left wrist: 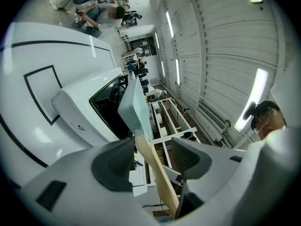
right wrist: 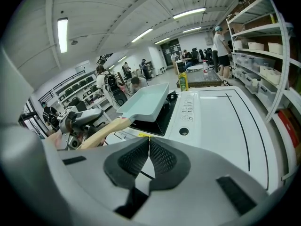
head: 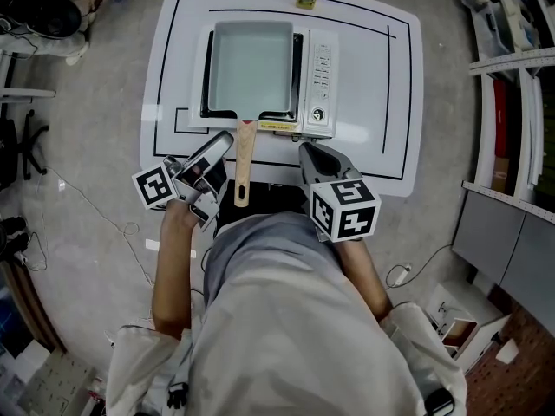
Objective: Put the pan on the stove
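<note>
1. The pan [head: 250, 66] sits on the stove [head: 321, 85], at 12 o'clock from the person on the white table [head: 381, 111]. Its handle [head: 244, 163] points to 6 o'clock and overhangs the stove's front edge.
2. The left tool [left wrist: 151, 163] has its jaws well apart, with the handle running between them. Neither pad looks pressed on the wood, though low down the handle lies close to one pad. It clamps nothing.
3. The right tool [right wrist: 149, 142] is closed, pad against pad, with nothing between. It hangs at about 5 o'clock of the stove, near the front corner and apart from the pan.
4. By the look of it the task is as good as done, and the step in hand is freeing the handle.
5. To do that well, draw the left tool back toward 6 o'clock, straight along the handle's line, with the jaws wide.
6. Avoid any drift toward 3 or 9 o'clock until the handle's tip is clear. A sideways knock on the long handle would likely swing the pan round on the stove.
7. Then check that the pan lies square over the black top. If it is skewed, grip the handle at mid-length and turn it gently.
8. The right tool has no part here, and is best kept off the control panel on the stove's 3 o'clock side.
</note>
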Motion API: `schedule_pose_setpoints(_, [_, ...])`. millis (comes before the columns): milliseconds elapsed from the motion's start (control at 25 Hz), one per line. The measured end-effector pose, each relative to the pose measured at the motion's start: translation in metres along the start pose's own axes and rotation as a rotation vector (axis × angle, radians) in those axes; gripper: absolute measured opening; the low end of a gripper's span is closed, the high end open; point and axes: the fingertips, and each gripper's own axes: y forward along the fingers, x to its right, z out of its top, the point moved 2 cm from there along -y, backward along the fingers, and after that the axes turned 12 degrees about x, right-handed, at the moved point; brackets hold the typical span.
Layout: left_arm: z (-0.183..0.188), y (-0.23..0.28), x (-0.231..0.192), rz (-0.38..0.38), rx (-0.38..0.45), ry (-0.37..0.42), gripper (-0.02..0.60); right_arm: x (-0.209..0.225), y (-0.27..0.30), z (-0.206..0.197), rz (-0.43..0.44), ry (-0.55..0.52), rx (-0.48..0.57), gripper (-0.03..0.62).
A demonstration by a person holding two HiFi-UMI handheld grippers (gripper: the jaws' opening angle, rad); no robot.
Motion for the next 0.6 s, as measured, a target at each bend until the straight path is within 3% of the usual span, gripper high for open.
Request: schedule_pose_setpoints(600, [0.0, -0.026, 0.019, 0.025, 0.055, 0.126, 0.182, -0.013, -0.012, 0.003, 0.022, -0.056, 0.038, 0.011])
